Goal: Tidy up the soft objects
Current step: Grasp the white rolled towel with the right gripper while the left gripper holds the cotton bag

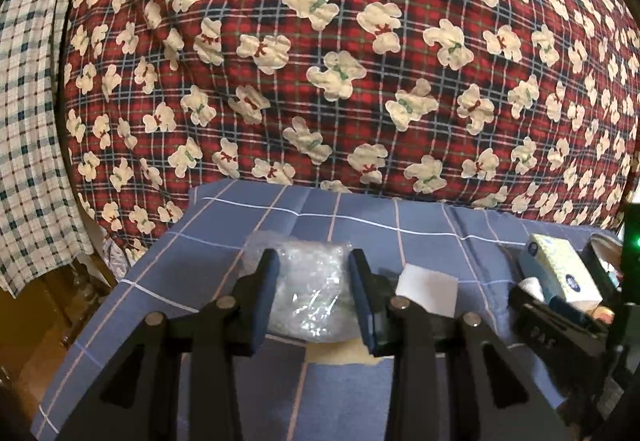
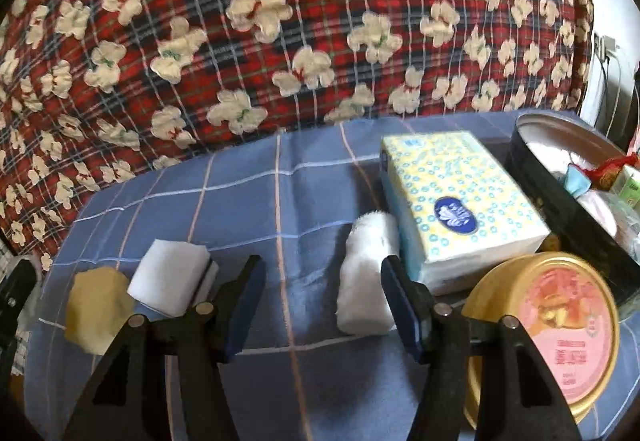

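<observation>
The left gripper [image 1: 312, 297] squeezes the crinkly clear plastic bag [image 1: 308, 281], ready to lift toward the black tin [image 2: 560, 201]; the right gripper [image 2: 324, 305] hangs open.

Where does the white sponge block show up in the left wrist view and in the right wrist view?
Left wrist: white sponge block lies right of centre, just beyond the left gripper.
Right wrist: white sponge block lies lower left, beside the yellow sponge.
Shared landmark: tissue pack.

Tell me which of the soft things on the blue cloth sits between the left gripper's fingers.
The clear plastic bag sits between the fingers of the left gripper. The white sponge lies just to its right, outside the fingers, and the yellow sponge lies under the bag.
</observation>
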The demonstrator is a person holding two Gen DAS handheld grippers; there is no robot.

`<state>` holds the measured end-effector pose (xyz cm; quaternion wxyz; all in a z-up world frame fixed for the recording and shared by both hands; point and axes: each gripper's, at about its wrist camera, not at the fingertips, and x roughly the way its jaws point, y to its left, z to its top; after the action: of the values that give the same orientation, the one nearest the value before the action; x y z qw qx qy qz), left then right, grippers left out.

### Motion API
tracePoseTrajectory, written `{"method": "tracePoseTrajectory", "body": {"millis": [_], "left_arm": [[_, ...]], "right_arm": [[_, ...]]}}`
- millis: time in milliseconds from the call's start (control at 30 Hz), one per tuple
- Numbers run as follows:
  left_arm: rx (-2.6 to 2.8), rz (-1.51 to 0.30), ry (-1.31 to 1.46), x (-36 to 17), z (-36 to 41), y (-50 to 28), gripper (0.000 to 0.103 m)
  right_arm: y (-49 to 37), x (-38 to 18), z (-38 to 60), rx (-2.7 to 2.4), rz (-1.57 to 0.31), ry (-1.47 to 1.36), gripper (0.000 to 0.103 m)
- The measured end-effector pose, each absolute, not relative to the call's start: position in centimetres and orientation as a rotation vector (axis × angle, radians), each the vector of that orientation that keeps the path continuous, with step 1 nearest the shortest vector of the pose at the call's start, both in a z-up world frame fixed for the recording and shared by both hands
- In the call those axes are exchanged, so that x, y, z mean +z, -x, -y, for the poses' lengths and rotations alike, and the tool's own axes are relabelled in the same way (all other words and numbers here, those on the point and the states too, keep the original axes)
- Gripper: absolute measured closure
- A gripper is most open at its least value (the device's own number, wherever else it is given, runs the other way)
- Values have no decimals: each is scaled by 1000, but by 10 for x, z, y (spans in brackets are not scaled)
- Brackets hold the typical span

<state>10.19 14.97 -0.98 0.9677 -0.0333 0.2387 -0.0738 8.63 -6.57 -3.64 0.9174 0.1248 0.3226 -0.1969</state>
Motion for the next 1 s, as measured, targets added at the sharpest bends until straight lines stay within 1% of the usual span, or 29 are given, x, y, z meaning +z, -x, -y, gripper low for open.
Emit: {"method": "tracePoseTrajectory", "body": {"millis": [33,233,300,333,400,467,567,733,800,933,1000], "left_arm": [[-152,-484,75,-10,-150,-102,68],[-135,-500,107,-12,-156,-106,68],[-140,-509,108,-13,-156,-107,68],[-141,-510,106,-13,-156,-107,68],[-141,-507,105,-13,-156,-106,68],[-140,-508,110,-13,-156,-106,68],[-141,-517,113,-13,-156,-107,68],[-146,-520,114,-13,-155,-107,68],[-143,-519,120,-13,-157,-107,68],[-136,-520,122,-14,-159,-107,68],[-133,-520,123,-15,-160,-107,68]], "right_arm": [[-90,-40,67,-431,-690,-270,41],[-94,-39,74,-519,-694,-346,40],[-98,-39,74,-528,-704,-358,36],[-100,-39,74,-527,-710,-358,32],[-107,-40,76,-539,-732,-356,29],[-115,-49,83,-560,-774,-353,22],[-123,-62,82,-561,-817,-316,15],[-119,-75,74,-518,-803,-238,15],[-114,-72,69,-464,-782,-216,15],[-106,-67,44,-373,-777,-80,15],[-102,-66,41,-367,-774,-73,15]]}}
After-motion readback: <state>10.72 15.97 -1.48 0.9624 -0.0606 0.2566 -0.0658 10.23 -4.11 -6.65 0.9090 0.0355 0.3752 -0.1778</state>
